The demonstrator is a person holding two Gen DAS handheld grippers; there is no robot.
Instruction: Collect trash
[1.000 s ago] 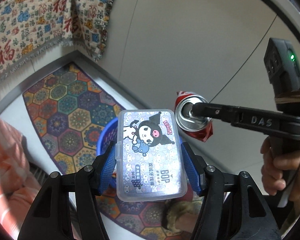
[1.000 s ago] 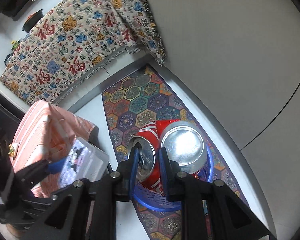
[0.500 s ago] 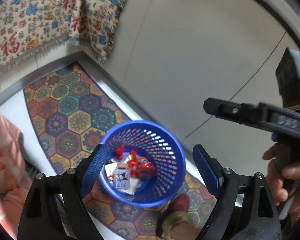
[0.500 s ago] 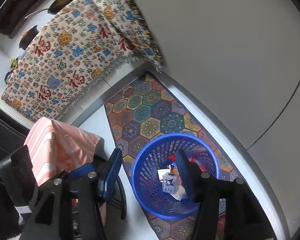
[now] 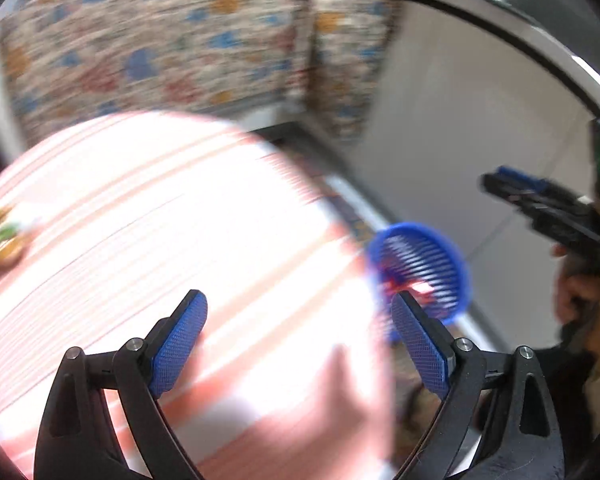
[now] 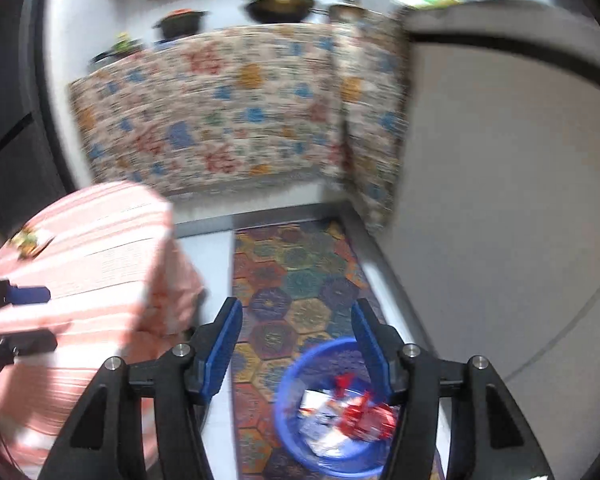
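At the left edge of the striped pink counter (image 5: pixel 148 216), a small, blurred item (image 5: pixel 2 240), green and yellow, lies on the cloth; it may be remaining trash, though motion blur hides what it is. In the right wrist view the same item (image 6: pixel 28 240) sits near the counter's far left corner.

The left gripper (image 5: pixel 300 344) hovers over the counter's near edge with its blue-padded fingers (image 5: pixel 178 346) spread wide and nothing between them.

To the right, off the counter's right edge, a blue basket (image 5: pixel 452 264) stands on the floor on a patterned rug (image 6: pixel 300 280). Inside it lie a red can (image 6: pixel 364 416) and some pale wrappers, so that trash is already collected.

The right gripper (image 6: pixel 296 344) hangs above the rug, just beside the basket (image 6: pixel 292 384), its fingers also apart and empty.

Judged from this, the step in hand is going for the next piece of trash, with both grippers free. The next move likely calls for carrying the left gripper to the counter's left edge, lowering its open fingers around the small item, and closing on it gently, since it looks light and easy to nudge away.
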